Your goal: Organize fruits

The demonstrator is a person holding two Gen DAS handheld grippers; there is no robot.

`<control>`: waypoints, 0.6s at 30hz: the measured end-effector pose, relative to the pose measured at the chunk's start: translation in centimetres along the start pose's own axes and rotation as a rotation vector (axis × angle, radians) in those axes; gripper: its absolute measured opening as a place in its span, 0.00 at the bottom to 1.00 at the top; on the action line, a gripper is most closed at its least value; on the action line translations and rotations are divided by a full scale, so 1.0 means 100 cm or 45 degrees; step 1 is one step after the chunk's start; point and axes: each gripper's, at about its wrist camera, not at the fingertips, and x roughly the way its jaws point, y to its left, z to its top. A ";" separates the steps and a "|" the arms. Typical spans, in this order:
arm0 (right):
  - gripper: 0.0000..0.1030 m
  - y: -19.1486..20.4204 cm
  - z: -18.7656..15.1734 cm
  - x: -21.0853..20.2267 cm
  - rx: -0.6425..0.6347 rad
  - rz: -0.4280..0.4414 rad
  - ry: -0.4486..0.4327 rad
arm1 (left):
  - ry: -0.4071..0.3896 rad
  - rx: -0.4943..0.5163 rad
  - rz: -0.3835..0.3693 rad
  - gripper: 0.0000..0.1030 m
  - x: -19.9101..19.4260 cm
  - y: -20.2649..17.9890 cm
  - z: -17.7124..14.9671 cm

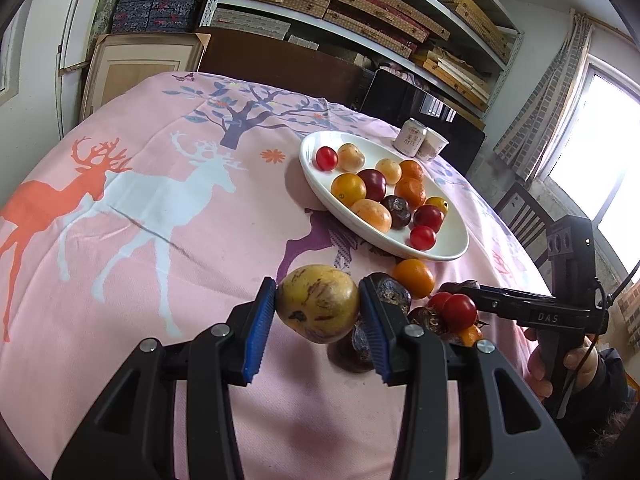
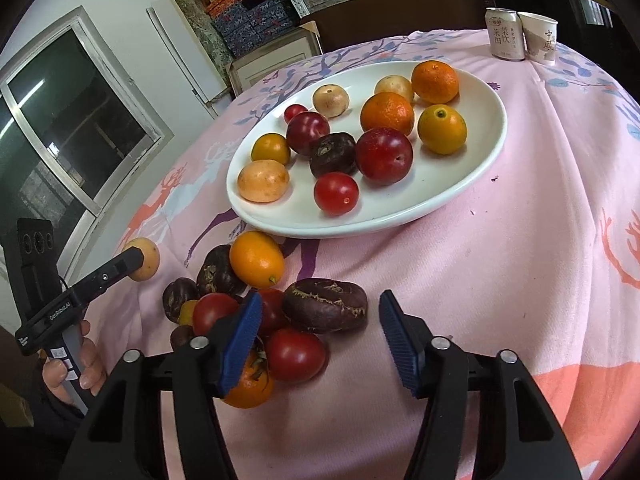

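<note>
- Progress, as I judge it: the white plate (image 2: 472,184) on the table (image 2: 520,280) already carries about a dozen fruits, so the sorting looks past its midpoint. A loose pile of fruit (image 2: 256,312) remains on the pink cloth in front of the plate, so several transfers are left.
- Left side: I have the left gripper (image 1: 318,308) pinching a yellow-brown mottled fruit (image 1: 318,304). Both blue pads press its flanks, and the fruit sits centred between the jaws. A shadow on the cloth beneath it suggests it is raised off the table. The plate lies ahead and to the right of these jaws, so I judge this fruit is next to go in.
- Centre: the pile includes an orange kumquat (image 2: 257,258), red cherry tomatoes (image 2: 295,354), dark wrinkled fruits and one orange fruit (image 2: 250,384) partly hidden under the right gripper's left jaw.
- Right side: the right gripper (image 2: 320,336) has its jaws spread, gripping nothing. A dark wrinkled chestnut-like fruit (image 2: 325,305) lies on the cloth just ahead of the gap, nearer the left jaw; the pads do not touch it. The right jaw stands over bare cloth.
- Remaining for this side, in my estimate: advance slightly, centre the dark fruit in the gap, then close.
</note>
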 end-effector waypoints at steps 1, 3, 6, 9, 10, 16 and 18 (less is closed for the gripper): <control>0.52 0.001 0.000 0.000 -0.004 0.005 -0.001 | 0.002 0.000 0.001 0.40 0.000 0.000 0.000; 0.49 0.001 -0.001 0.000 0.001 0.008 -0.004 | 0.004 -0.001 0.004 0.40 0.001 0.000 0.000; 0.42 -0.003 -0.002 -0.002 0.036 0.016 -0.009 | -0.001 0.001 0.004 0.40 0.000 0.000 0.001; 0.42 -0.004 -0.004 -0.006 0.037 0.032 -0.021 | 0.000 -0.001 0.006 0.40 0.001 0.000 0.001; 0.42 -0.004 -0.005 -0.007 0.031 0.034 -0.030 | 0.001 -0.001 0.006 0.40 0.001 0.000 0.001; 0.42 -0.012 -0.007 -0.017 0.060 0.042 -0.066 | 0.026 -0.006 0.022 0.42 0.005 0.001 0.001; 0.42 -0.015 -0.007 -0.021 0.070 0.035 -0.085 | 0.052 0.005 0.042 0.42 0.008 -0.001 0.001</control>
